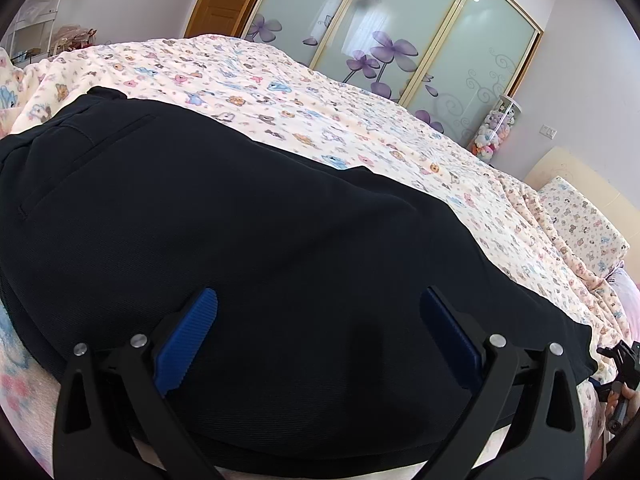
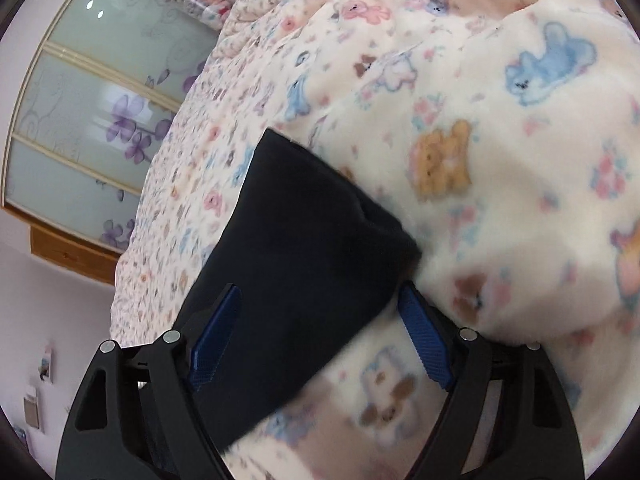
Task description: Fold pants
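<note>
1. At the bottom of the left wrist view, the left gripper [image 1: 320, 320] has its blue pads spread wide apart above the dark pants [image 1: 224, 248].
2. At the bottom of the right wrist view, the right gripper [image 2: 320, 312] is also spread apart, over the end of a pant leg.
3. The pants lie flat on the teddy-bear blanket [image 1: 304, 96], filling the left and centre.
4. In the upper right stands a wardrobe [image 1: 404, 28] with purple flowers.

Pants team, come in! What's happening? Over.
Left hand-held gripper open over pants. Right hand-held gripper open at leg end. Pants flat on blanket. Nothing blocking.
</note>
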`<state>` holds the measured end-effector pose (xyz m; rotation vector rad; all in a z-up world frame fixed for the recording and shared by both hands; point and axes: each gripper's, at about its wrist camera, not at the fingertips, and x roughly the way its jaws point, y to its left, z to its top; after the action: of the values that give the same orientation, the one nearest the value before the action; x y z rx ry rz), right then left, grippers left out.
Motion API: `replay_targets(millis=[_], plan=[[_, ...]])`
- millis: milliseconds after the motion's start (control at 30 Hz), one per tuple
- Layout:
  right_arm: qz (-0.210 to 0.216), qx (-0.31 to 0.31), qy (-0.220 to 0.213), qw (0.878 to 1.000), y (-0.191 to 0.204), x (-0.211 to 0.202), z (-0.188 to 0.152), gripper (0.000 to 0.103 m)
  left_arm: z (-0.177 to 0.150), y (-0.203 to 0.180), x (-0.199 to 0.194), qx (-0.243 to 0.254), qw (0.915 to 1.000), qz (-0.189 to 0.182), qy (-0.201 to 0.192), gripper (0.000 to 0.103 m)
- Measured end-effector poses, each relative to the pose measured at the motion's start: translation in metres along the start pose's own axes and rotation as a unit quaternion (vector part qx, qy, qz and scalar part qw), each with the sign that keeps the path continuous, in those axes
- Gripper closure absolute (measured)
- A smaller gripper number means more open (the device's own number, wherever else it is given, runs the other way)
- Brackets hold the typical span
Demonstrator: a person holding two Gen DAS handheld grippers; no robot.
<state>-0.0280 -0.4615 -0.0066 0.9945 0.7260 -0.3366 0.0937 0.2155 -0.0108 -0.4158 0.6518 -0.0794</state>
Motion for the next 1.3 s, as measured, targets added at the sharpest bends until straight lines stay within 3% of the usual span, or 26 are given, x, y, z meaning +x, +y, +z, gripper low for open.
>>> replay_targets(millis=[133,233,300,333,433,600,667,700,733,767,867,967,1167,1300], plan=[[-0.002,-0.004,-0.013,1.0,0.004,0.005,0.005,0.018,0.0,0.0,0.0,0.0,1.0,0.0,0.0,0.002],[0.018,-0.051,-0.035,0.998,0.016,0.001,0.007,0.018,0.0,0.0,0.0,0.0,1.0,0.0,0.0,0.002],[-0.016,-0.075,-0.029,0.997,0.021,0.009,0.005,0.018,0.0,-0.001,0.0,0.0,1.0,0.0,0.0,0.002],[-0.041,-0.063,-0.016,0.997,0.017,0.015,0.004,0.02,0.0,-0.001,0.0,0.0,1.0,0.0,0.0,0.002],[-0.047,-0.024,-0.026,0.998,0.009,0.012,0.003,0.027,0.0,-0.001,0.0,-0.001,1.0,0.0,0.0,0.002],[-0.058,-0.018,-0.032,0.998,0.012,0.021,0.005,0.026,0.0,-0.001,0.0,-0.001,1.0,0.0,0.0,0.002],[-0.044,-0.022,-0.039,0.998,0.011,0.02,0.007,0.04,0.0,-0.001,0.0,-0.002,1.0,-0.001,-0.001,0.002],[-0.023,-0.01,-0.043,0.999,0.006,0.018,0.007,0.066,0.0,-0.001,0.0,-0.002,1.0,-0.002,-0.001,0.002],[0.006,0.007,-0.043,0.999,-0.001,0.015,0.006,0.08,0.0,-0.002,-0.001,-0.002,1.0,-0.003,-0.002,0.002],[0.033,0.021,-0.044,0.998,-0.005,0.013,0.006,0.081,0.0,-0.003,-0.001,-0.003,1.0,-0.003,-0.002,0.002],[0.05,-0.007,-0.059,0.997,0.001,0.004,0.003,0.082,0.0,-0.004,-0.002,-0.003,1.0,-0.004,-0.002,0.002],[0.095,-0.029,-0.078,0.992,0.021,-0.009,0.0,0.083,0.0,-0.005,-0.002,-0.003,1.0,-0.005,-0.002,0.002],[0.16,-0.113,-0.071,0.978,0.104,-0.025,-0.019,0.084,0.001,-0.007,-0.002,-0.004,1.0,-0.005,-0.003,0.002],[0.215,-0.181,-0.031,0.959,0.175,-0.02,-0.063,0.084,0.002,-0.007,-0.001,-0.005,1.0,-0.007,-0.005,0.002]])
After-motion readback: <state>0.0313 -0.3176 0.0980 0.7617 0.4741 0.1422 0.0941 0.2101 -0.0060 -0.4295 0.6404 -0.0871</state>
